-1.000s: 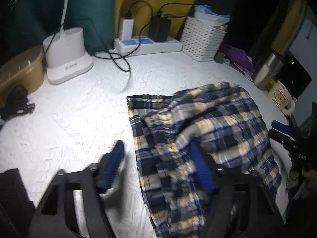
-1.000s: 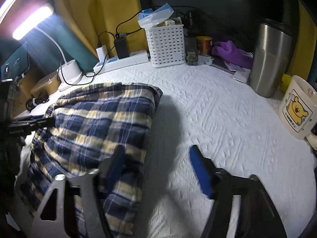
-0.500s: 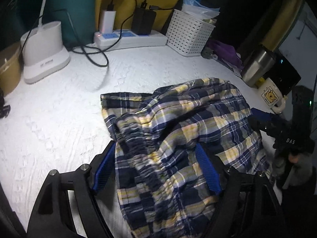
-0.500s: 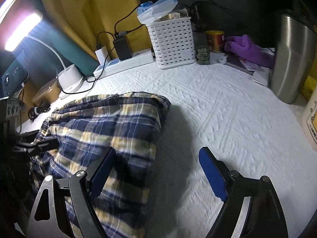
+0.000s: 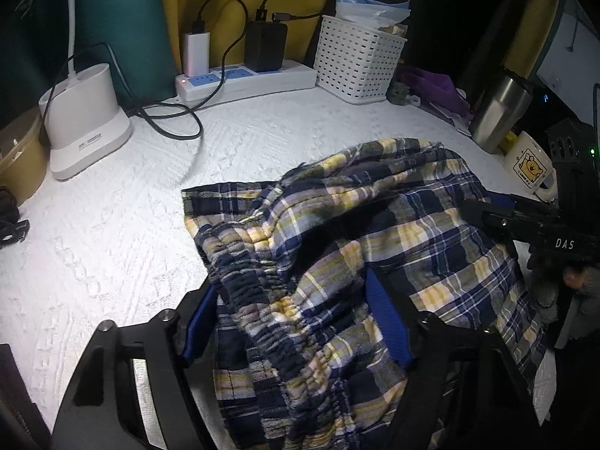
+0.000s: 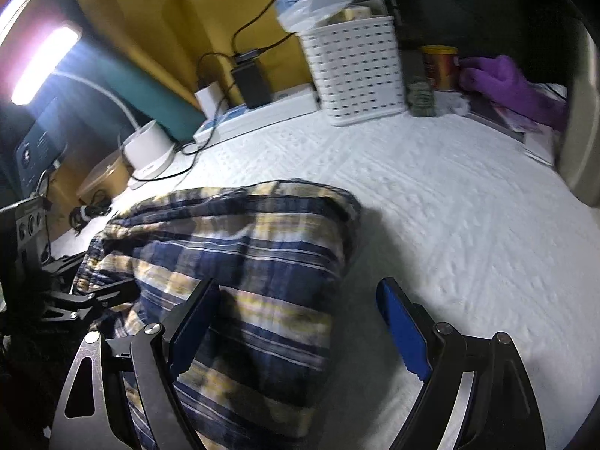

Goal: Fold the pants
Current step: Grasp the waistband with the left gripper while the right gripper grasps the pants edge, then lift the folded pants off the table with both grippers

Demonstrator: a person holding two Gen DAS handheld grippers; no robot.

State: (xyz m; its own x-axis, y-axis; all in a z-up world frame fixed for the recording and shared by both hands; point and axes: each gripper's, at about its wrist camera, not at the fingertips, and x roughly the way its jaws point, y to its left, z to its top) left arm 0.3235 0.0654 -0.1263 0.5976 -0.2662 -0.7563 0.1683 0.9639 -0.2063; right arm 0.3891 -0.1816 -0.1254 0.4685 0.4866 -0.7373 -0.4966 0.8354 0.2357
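The plaid pants (image 5: 337,247), navy, yellow and white, lie bunched on the white textured cloth (image 5: 112,232). Their gathered elastic waistband (image 5: 270,300) lies between the blue pads of my left gripper (image 5: 292,322), which is open and straddles it. In the right wrist view the pants (image 6: 243,262) are a rumpled mound at left. My right gripper (image 6: 300,326) is open; its left pad sits over the pants' right edge, its right pad over bare cloth. The right gripper also shows in the left wrist view (image 5: 525,221) at the pants' right side.
Along the back stand a white lamp base (image 5: 82,120), a power strip (image 5: 243,80) with chargers and cables, a white basket (image 5: 356,63), a purple cloth (image 6: 513,86), a steel tumbler (image 5: 498,112) and a bear mug (image 5: 532,168). A tan bowl (image 5: 18,157) sits far left.
My left gripper has moved right, onto the waistband, which now lies between its pads. My right gripper has moved forward along the pants' right edge. Both stay open.
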